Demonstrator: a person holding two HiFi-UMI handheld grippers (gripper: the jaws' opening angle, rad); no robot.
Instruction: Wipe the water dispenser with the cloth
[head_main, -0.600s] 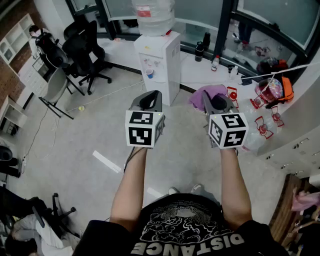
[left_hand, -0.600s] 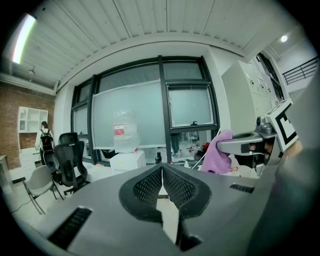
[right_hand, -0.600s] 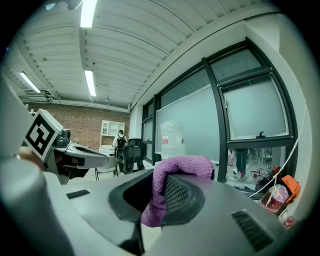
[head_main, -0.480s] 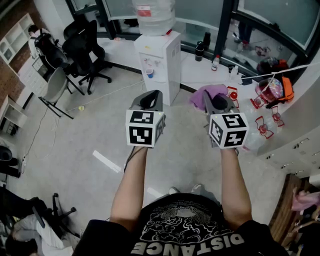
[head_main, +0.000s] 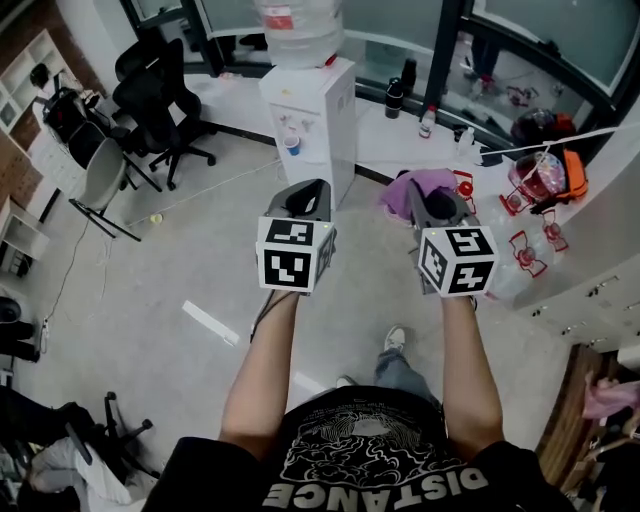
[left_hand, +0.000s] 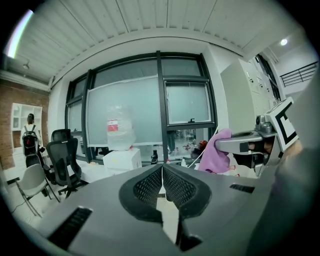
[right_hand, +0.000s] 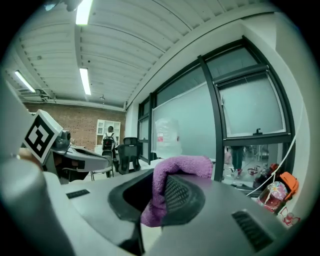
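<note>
While the right gripper (right_hand: 159, 186) is clamped on the cloth (right_hand: 172, 167), the left gripper (left_hand: 162, 184) has its jaws pressed together with nothing between them. Both are held out over open floor, well short of the water dispenser (head_main: 312, 110).

Cloth: purple terry, looks soft, light and limp. It's pinched at a fold, and the bulk bunches forward over the jaw tips with a tail hanging below. Judgement: the grip is fine for wiping and the bunched front is the working face. It's too floppy to push edge-on, so press it flat. Slip risk is low because the nap grips the ribbed pads.

Dispenser: white cabinet at the far edge of the floor, against the window ledge. Panels look hard and smooth, so judgement is easy to wipe. It's tall with the load on top, so use light pressure and steady the body with the left gripper if needed.

Containers:
- big clear bottle (head_main: 296, 28) inverted on the dispenser top; can't read the water level
- small blue cup (head_main: 291, 146) at the tap recess; can't see the contents
- dark flask (head_main: 397, 97) and small bottle (head_main: 427, 124) on the ledge just right of the dispenser; contents not visible
</note>
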